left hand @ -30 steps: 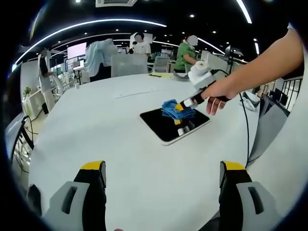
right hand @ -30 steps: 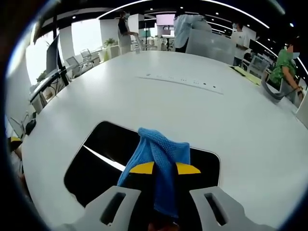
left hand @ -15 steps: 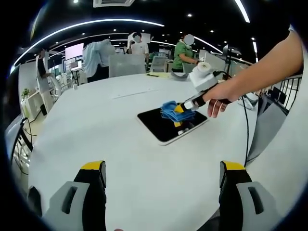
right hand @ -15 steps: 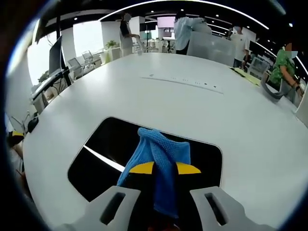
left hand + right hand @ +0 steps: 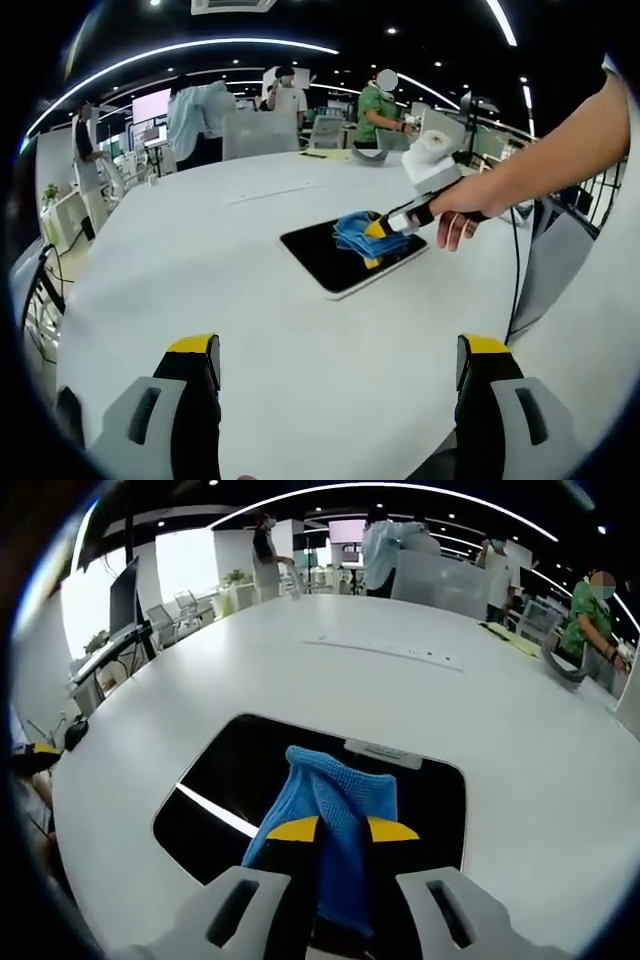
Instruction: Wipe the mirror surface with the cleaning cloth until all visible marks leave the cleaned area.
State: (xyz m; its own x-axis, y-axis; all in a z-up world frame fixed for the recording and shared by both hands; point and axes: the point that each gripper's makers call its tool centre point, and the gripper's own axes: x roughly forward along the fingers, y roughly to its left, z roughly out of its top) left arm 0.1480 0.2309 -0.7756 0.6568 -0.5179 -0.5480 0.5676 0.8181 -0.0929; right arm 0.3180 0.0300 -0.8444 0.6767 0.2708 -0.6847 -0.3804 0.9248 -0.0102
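In the left gripper view, the left gripper (image 5: 338, 365) is hanging low at the bottom of the frame, its jaws standing wide apart and holding nothing, well back from the work so the whole scene is in sight. Right of centre, the mirror (image 5: 352, 252) is lying flat on the white table (image 5: 200, 270). The right gripper (image 5: 388, 223), held in a hand (image 5: 462, 205) reaching in from the upper right, is pressing the blue cleaning cloth (image 5: 358, 229) onto the mirror's far part.

In the right gripper view, the right gripper (image 5: 343, 829) is rising from the bottom centre, its yellow-tipped jaws pinched tight on the cleaning cloth (image 5: 335, 805), which is draping between and over them. Bunched this way, the cloth is likely giving a firm pad for wiping. The mirror (image 5: 250, 780) is spreading dark beneath it, a bright streak (image 5: 215, 813) crossing its lower left, seemingly a reflected ceiling light; no marks can be made out.
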